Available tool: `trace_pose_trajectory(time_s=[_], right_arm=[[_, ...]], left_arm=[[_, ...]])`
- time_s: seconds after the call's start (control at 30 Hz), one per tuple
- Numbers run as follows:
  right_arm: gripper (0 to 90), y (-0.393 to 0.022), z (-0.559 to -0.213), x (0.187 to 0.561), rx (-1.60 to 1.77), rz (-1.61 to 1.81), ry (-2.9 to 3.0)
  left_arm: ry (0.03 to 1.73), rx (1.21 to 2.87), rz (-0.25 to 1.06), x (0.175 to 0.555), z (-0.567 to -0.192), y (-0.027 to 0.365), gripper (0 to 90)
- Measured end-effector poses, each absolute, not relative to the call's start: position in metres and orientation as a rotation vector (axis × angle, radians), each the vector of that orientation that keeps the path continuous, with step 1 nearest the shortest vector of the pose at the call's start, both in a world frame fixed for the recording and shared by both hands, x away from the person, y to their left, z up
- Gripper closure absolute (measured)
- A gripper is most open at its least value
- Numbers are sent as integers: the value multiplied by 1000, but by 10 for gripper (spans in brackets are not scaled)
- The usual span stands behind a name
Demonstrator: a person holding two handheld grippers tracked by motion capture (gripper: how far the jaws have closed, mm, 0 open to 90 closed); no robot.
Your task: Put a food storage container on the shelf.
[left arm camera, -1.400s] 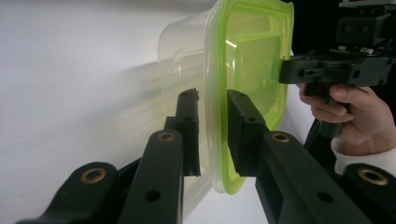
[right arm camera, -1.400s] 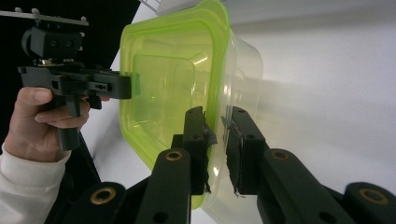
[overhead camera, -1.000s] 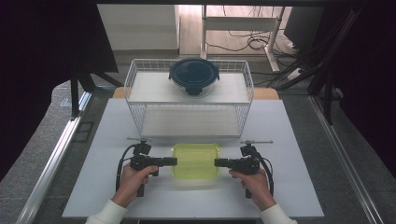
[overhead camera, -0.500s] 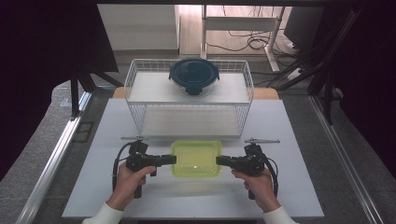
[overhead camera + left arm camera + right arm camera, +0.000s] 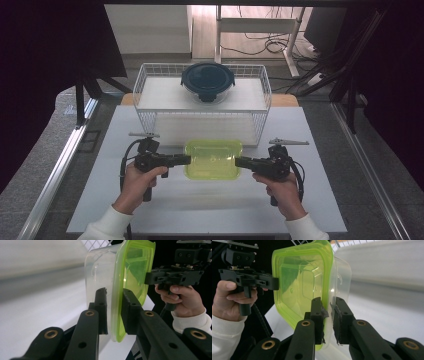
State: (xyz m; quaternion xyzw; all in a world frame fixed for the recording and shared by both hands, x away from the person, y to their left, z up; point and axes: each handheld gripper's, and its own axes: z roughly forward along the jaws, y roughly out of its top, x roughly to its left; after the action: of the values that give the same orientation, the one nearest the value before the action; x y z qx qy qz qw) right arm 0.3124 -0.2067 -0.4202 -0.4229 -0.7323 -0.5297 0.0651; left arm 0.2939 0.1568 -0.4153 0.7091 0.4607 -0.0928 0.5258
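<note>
Your left gripper (image 5: pixel 187 159) was clamped on one end rim of the green-lidded box (image 5: pixel 213 159), your right gripper (image 5: pixel 238 162) on the opposite rim. You held it between them above the table (image 5: pixel 320 200), just before the wire basket (image 5: pixel 150 100).

A lidded plastic container (image 5: pixel 213 159) is sitting between the two grippers over the near half of the table (image 5: pixel 320 200), the left gripper (image 5: pixel 187 159) meeting its left edge and the right gripper (image 5: pixel 237 162) its right edge. Just behind it, a wire basket (image 5: pixel 150 95) is standing across the far half of the table. A round lidded bowl (image 5: pixel 207 81) is resting in the basket, toward its rear middle. Desk legs and cables (image 5: pixel 270 45) are lying on the floor beyond the table.
</note>
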Motion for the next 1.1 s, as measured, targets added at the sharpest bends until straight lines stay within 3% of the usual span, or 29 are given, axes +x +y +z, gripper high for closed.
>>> trace_pose_trajectory(time_s=[0.4, 1.1], right_arm=[[787, -199, -374, 323, -1210, -1695, -2254], [785, -195, -294, 349, -1136, -1799, -2279]], left_arm=[[1053, 1709, -133, 302, -365, 163, 768], [975, 1681, -97, 333, -292, 172, 768]])
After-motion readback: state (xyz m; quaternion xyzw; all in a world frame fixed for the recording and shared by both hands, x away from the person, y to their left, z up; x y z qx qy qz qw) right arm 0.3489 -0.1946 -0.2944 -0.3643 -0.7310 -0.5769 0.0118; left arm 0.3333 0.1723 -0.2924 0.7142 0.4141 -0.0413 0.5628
